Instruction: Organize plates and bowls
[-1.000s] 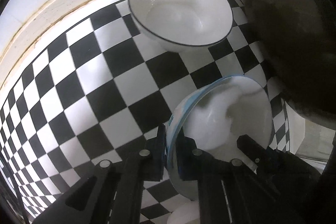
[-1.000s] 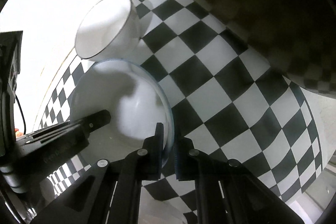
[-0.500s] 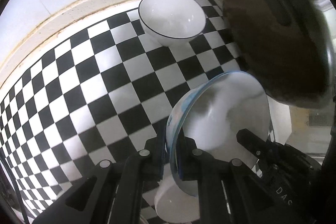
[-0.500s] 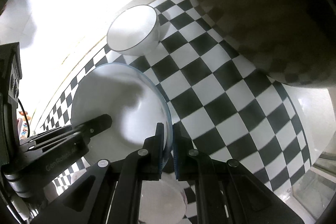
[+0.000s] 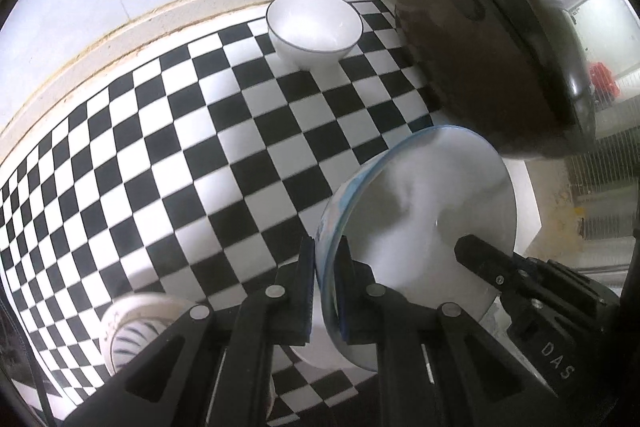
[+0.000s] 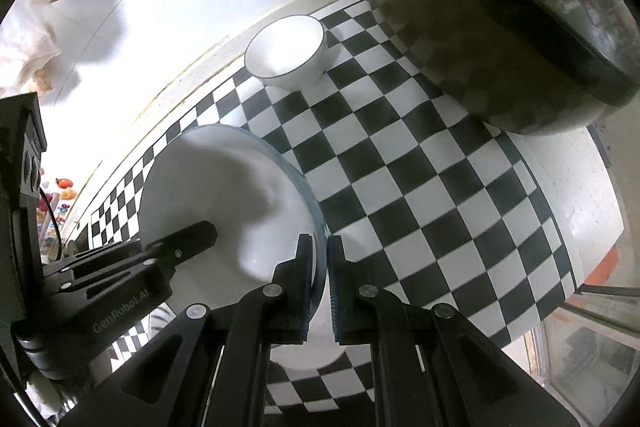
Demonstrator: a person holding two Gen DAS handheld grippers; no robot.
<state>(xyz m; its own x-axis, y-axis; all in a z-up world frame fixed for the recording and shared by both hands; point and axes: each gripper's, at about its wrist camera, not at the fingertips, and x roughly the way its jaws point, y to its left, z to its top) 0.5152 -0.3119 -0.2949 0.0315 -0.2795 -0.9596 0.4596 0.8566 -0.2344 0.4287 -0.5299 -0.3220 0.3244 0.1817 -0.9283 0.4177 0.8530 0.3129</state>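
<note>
Landmark = big dark cooker [image 5: 492, 39] at the back-right of the checkered cloth [image 5: 168, 131]; everything placed relative to it.

Far left of the cooker, near the front edge: a small striped-pattern bowl [image 5: 136, 327], partly hidden behind the left gripper's frame. Can't tell if it's stacked on anything.

Nearer the middle, in front of the cooker: left gripper [image 5: 325, 291], jaws closed tight on the left rim of a blue-rimmed plate [image 5: 420, 211]. Plate is tilted up off the cloth, held in the air. Under it, a white dish [image 5: 316, 351] sits on the cloth, mostly covered.

Back row, just left of the cooker by the wall: white bowl w/ thin dark rim [image 5: 314, 27], upright, alone, well apart from the plate.

Right side of the plate, in front of the cooker: right gripper [image 6: 319, 283], jaws also pinched shut on the plate's [image 6: 224, 211] opposite rim. In the left view its black finger shows over the plate's right edge. So it's a two-handed carry, one claw per side.

Progress, my read: early to mid. Plate is picked up but not set down anywhere yet. White bowl at back, striped bowl and the white dish look unsorted, no clear stack of like w/ like. Left to do: land the plate on its pile, then group the bowls.
</note>
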